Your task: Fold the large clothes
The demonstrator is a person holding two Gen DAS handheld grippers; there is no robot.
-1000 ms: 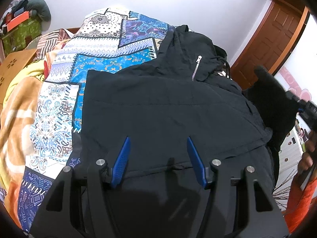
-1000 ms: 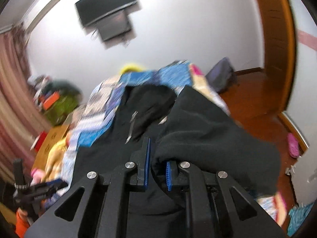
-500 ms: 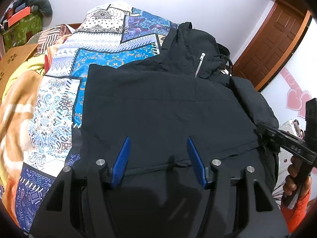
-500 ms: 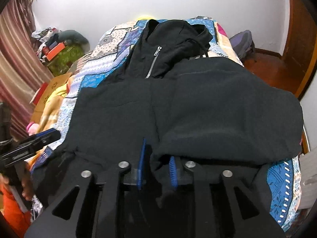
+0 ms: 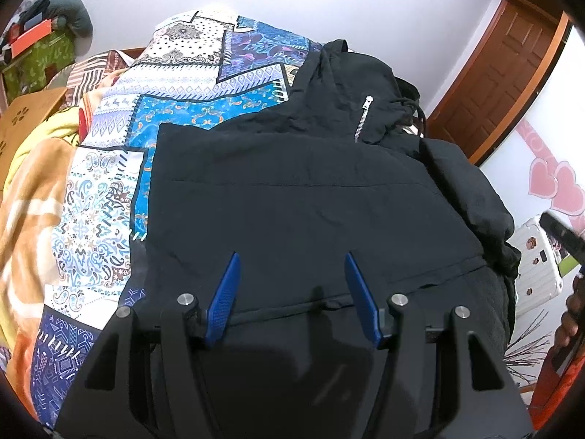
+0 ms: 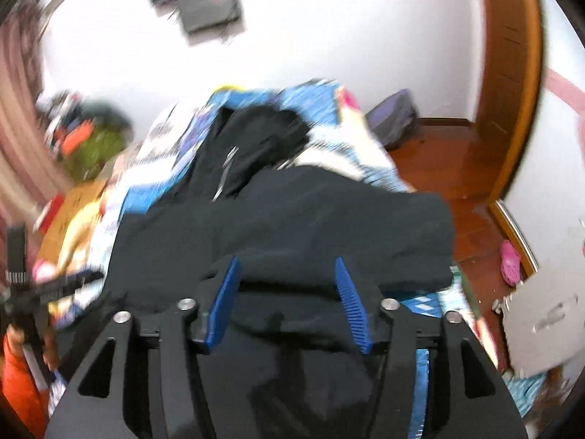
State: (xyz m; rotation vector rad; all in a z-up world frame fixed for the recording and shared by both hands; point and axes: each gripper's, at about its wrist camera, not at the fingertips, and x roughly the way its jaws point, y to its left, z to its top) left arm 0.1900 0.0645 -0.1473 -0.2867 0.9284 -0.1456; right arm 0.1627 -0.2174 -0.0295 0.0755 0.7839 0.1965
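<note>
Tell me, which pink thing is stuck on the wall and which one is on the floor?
The pink hearts are on the white wall beside the wooden door. The pink slipper lies on the wooden floor, though it looks blurry there.

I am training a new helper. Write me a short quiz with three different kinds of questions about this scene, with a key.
1. True or false: the jacket lies on a patterned quilt.
2. Which detail shows near the hood? A) buttons B) a zipper C) a belt
3. Fill in: the left tool is ____, with nothing gripped.

Key: 1 true. 2 B. 3 open. Note: the right tool has its jaws opening, with jacket cloth loose between them.
</note>
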